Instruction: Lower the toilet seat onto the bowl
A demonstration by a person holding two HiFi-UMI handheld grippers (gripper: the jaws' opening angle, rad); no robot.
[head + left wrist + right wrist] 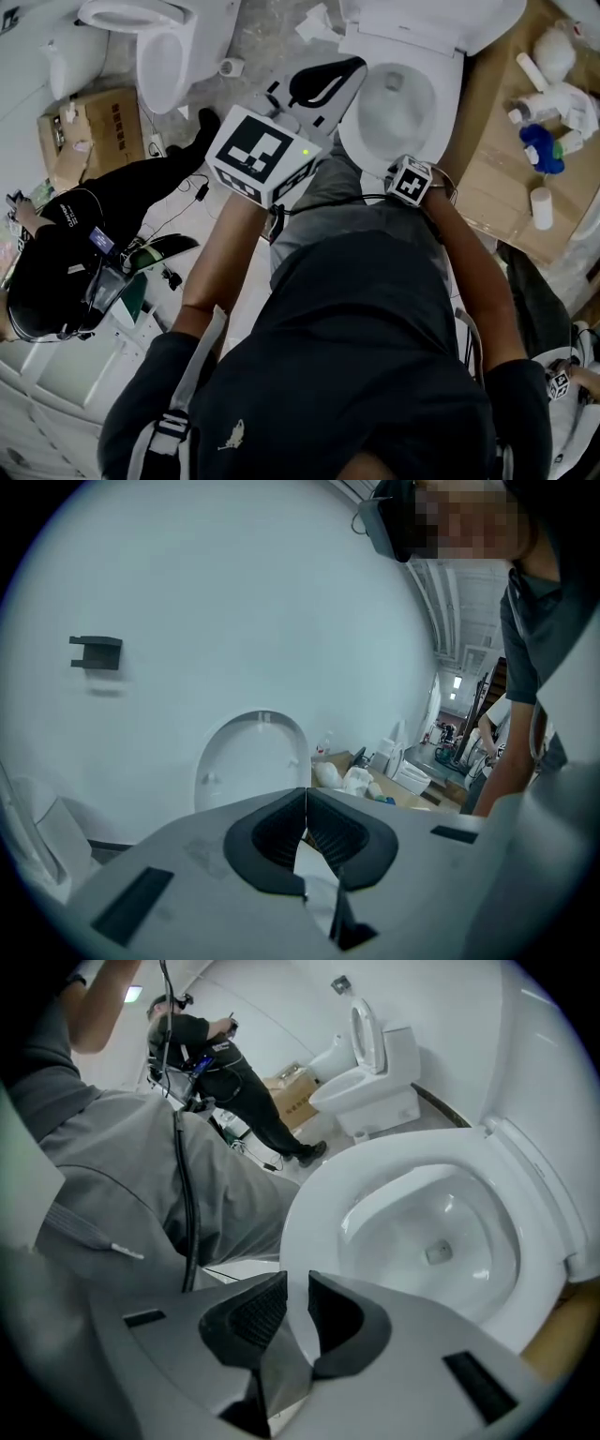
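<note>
Right claw (296,1283): the pads stand a narrow gap apart and pinch nothing. Only white porcelain shows through the gap.
Beside it, left: the wearer's grey trouser leg (122,1166) and a black cable (183,1194) hang close to this claw.
Just ahead of it: the front curve of the toilet seat (314,1204), near the tips but, as far as I can tell, not touching them.
Toilet seat: it appears to lie flat as a broad ring on the bowl (441,1232). I cannot tell whether its hinge end sits fully down.
Task stage: lowering looks done or nearly done, in my judgement.
Left claw (305,792): closed pad to pad and empty, aimed at the raised lid (251,761).
Ahead of left claw: the lid stands upright against the wall, well apart from the tips. Cardboard (342,759) with white clutter lies to its right.
Far, beyond right claw: a second toilet (370,1072) and a person in black (220,1054).
Risk, lid: if the left claw pushes forward it could tip the upright lid, which would slam onto the seat.
Risk, seat: a sideways knock from the right claw could shove the front curve askew on the rim.
Risk, cable: it hangs near the rim and could snag on the seat edge if the right claw swings.
Risk, mistake: the lid could be taken for the seat and lowered too.
</note>
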